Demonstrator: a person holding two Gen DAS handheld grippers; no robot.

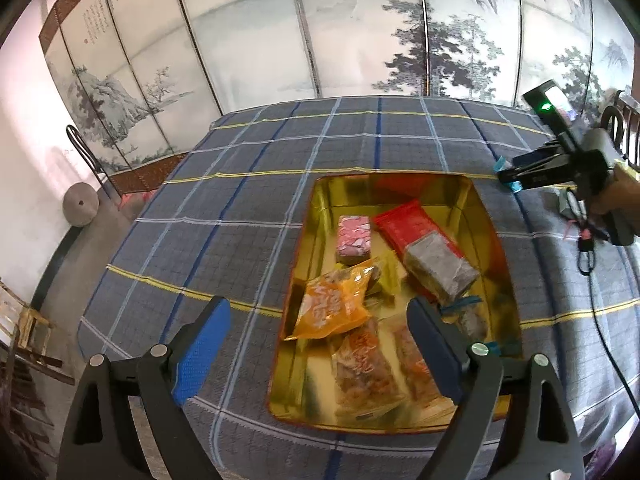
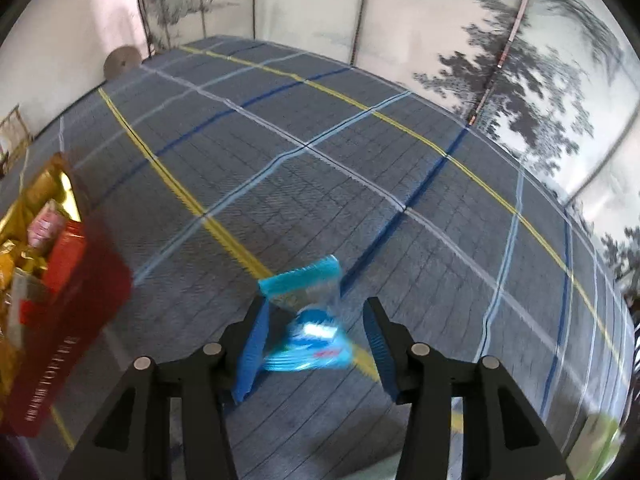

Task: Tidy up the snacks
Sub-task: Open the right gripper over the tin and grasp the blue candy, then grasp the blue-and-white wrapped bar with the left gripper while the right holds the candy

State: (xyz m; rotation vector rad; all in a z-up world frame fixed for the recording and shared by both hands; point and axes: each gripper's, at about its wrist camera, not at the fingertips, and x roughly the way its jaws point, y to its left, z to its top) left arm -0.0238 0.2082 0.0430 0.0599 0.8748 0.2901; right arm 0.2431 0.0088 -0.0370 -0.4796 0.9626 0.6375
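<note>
— As the left gripper (image 1: 320,344) hovers over the near end of the gold tin (image 1: 496,240), how do its jaws stand?

— Wide apart, holding nothing. Below lie an orange packet (image 1: 334,306), a pink packet (image 1: 354,239), a red packet (image 1: 412,220) and a grey bar (image 1: 440,270), all inside the tin on the plaid cloth (image 1: 224,216).

— And the right gripper (image 2: 316,340)?

— Jaws parted, with a blue packet (image 2: 306,320) between them (blurred); it touches the left finger, but I cannot tell whether it is gripped. It sits above the cloth, well right of the tin's red wall (image 2: 68,320).
</note>
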